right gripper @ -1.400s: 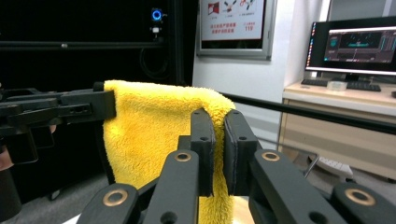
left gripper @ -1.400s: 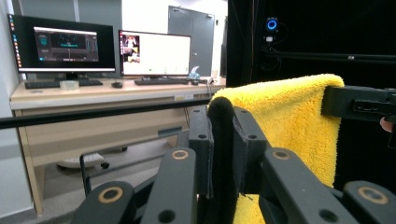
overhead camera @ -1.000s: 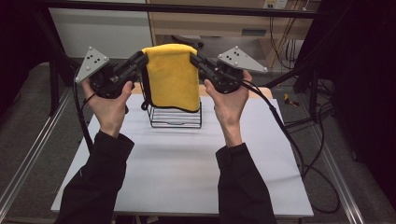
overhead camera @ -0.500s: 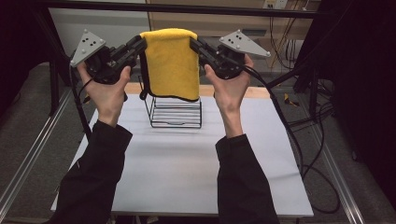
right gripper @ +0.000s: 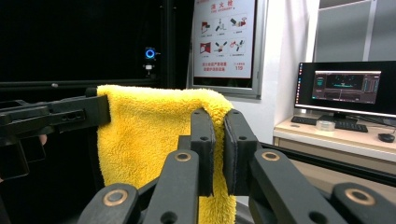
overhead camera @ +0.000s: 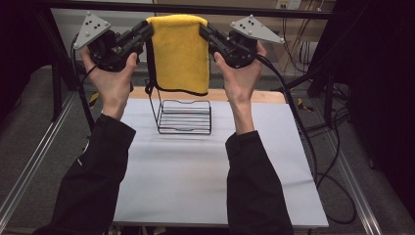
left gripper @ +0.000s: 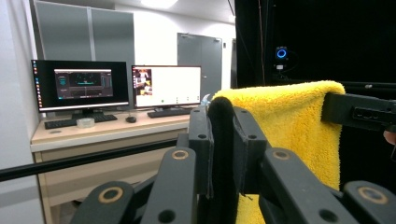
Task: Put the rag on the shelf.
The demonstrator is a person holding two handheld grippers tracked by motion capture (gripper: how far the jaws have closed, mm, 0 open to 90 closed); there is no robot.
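A folded yellow towel with a dark edge hangs high above the table, stretched between both grippers. My left gripper is shut on its upper left corner; in the left gripper view the towel is pinched between the jaws of the left gripper. My right gripper is shut on the upper right corner, and in the right gripper view the towel drapes from the closed jaws of the right gripper. Below the towel stands a black wire rack on the table.
The white table top has a wooden strip along its far edge. Cables trail down the right side. Metal frame rails run along both sides. Monitors on a desk stand beyond the table.
Both hands have lifted the towel upward and away from the wire rack; its lower edge now hangs above the rack's top. Both grips are unchanged.
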